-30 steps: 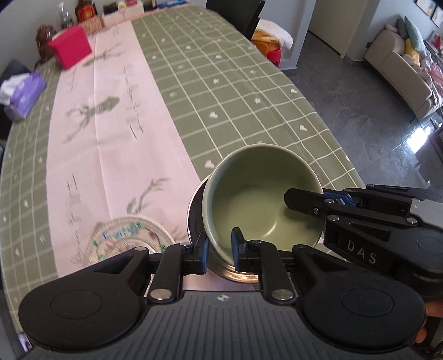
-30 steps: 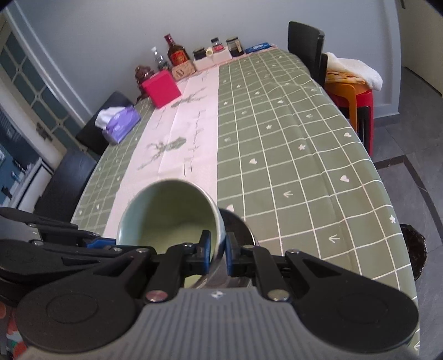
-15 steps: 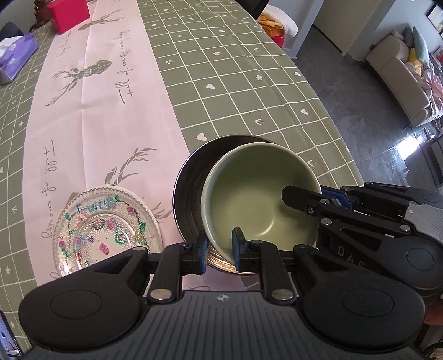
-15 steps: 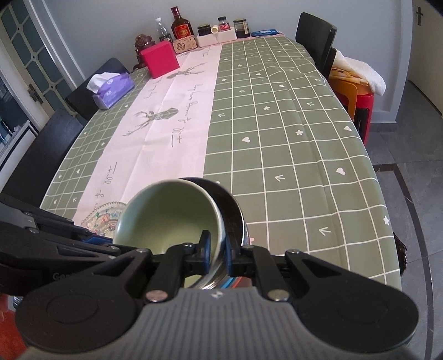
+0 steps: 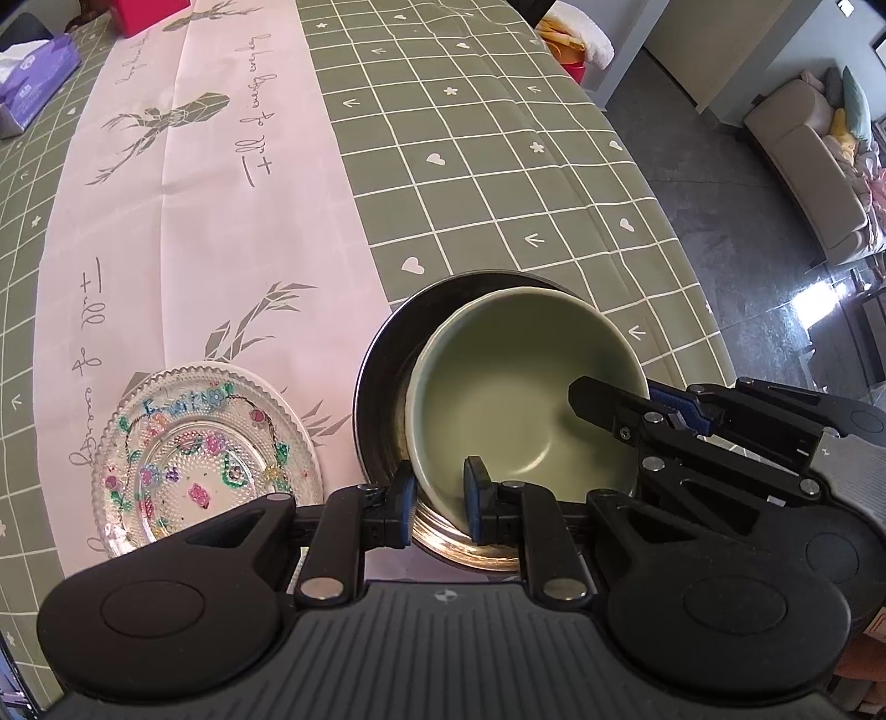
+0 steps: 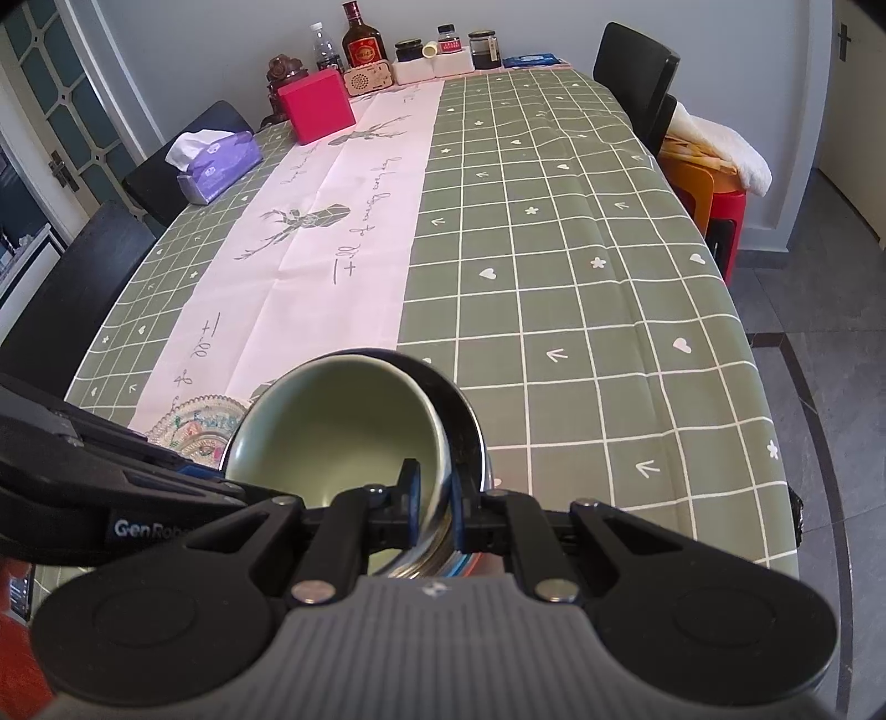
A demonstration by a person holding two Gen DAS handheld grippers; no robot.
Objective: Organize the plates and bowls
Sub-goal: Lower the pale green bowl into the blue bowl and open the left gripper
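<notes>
Over table's near edge, both my claws pinch the rim: left gripper [image 5: 437, 501] and right gripper [image 6: 434, 493] clamp green bowl [image 5: 520, 410], tilted inside steel bowl [image 5: 387, 376], prob. touching. Lower evenly, level it, then release.

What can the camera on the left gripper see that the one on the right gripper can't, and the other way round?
Only the left wrist view shows the whole painted glass plate on the pink runner, and a beige sofa across the room.

Only the right wrist view shows the far end of the table: bottles and jars, the whole red box and two dark chairs on the left.

Both show the green bowl tilted inside the dark metal bowl, the left gripper and right gripper each pinching its rim, the checked tablecloth and the purple tissue box.
</notes>
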